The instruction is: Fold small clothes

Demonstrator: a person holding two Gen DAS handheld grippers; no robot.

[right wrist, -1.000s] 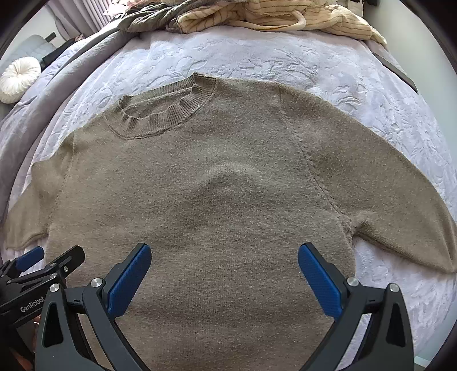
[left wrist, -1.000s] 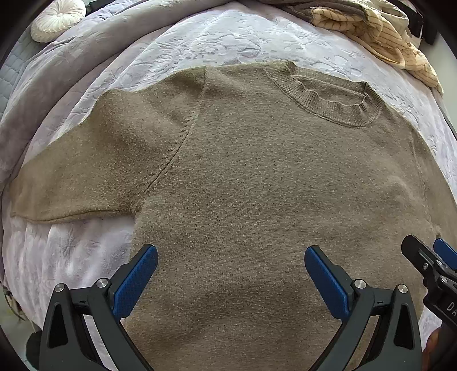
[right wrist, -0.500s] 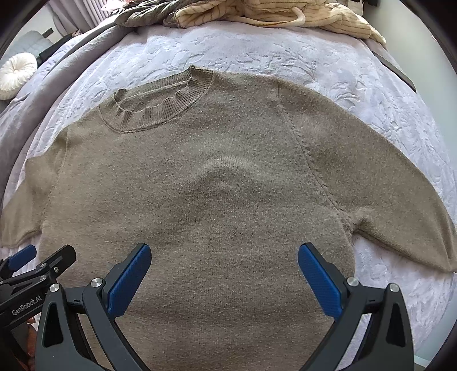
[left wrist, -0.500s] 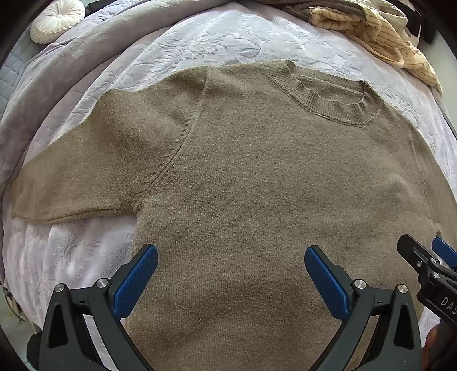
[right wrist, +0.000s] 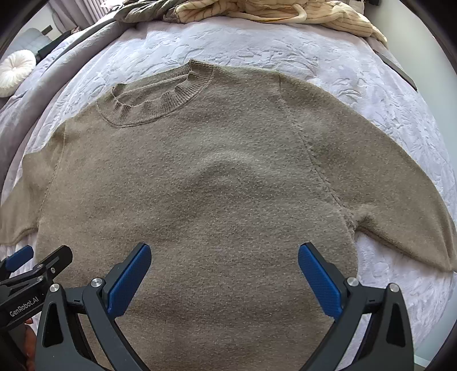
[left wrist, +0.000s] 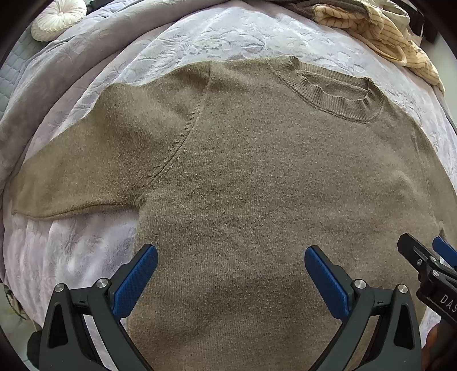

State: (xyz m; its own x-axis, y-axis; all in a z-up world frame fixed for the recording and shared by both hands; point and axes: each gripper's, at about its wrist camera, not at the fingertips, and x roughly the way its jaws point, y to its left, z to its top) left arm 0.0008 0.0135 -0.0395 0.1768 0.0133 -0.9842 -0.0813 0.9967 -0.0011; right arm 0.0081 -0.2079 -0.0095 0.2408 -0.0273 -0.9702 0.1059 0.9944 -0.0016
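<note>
Covering most of the bed (left wrist: 234, 37), a pale lilac embossed spread carries the olive knit sweater (left wrist: 257, 177), laid flat, sleeves out, collar toward the far edge. Striped cream clothes (right wrist: 285, 11) are heaped at that edge. Left gripper (left wrist: 230, 274) and right gripper (right wrist: 224, 271) hover above the sweater's lower body, jaws wide, holding nothing.

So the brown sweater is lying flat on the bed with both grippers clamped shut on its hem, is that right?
Not quite. The brown sweater does lie flat on the bed, but the left gripper and right gripper are both open, as each wrist view shows.
</note>
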